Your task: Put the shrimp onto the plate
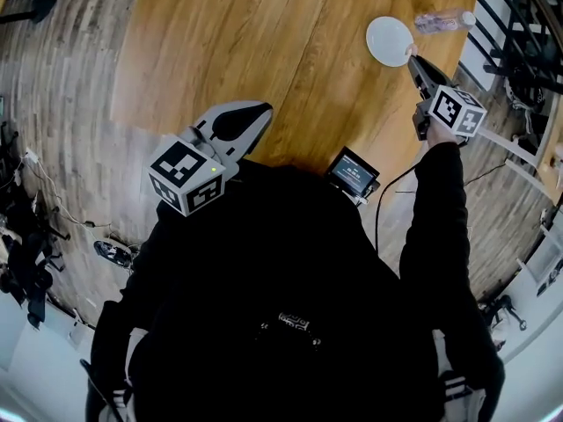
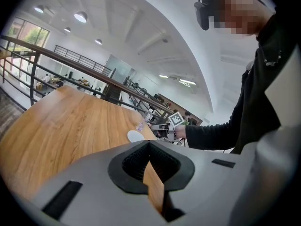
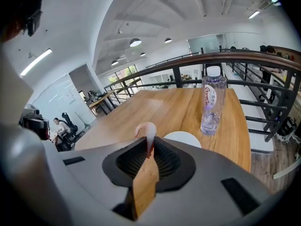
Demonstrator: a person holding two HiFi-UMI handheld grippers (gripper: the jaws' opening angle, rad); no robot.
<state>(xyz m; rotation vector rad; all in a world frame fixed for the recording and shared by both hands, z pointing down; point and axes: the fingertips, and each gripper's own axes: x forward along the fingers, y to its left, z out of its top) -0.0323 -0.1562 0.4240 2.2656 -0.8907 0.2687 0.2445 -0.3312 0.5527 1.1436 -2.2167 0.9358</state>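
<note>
A pink shrimp (image 3: 147, 132) sticks up from the tips of my right gripper (image 3: 149, 144), which is shut on its tail end. In the head view the right gripper (image 1: 412, 56) hovers at the near right rim of the white plate (image 1: 387, 39), far right on the wooden table (image 1: 264, 51). In the right gripper view the plate (image 3: 186, 138) lies just beyond the jaws. My left gripper (image 1: 255, 114) is held near the table's front edge, away from the plate, with its jaws (image 2: 149, 146) closed together on nothing.
A clear water bottle (image 1: 442, 20) lies just beyond the plate; it appears as a labelled bottle (image 3: 210, 105) right of the jaws. A small screen device (image 1: 352, 172) with a cable sits at the table's near edge. A black railing (image 1: 519, 25) borders the right side.
</note>
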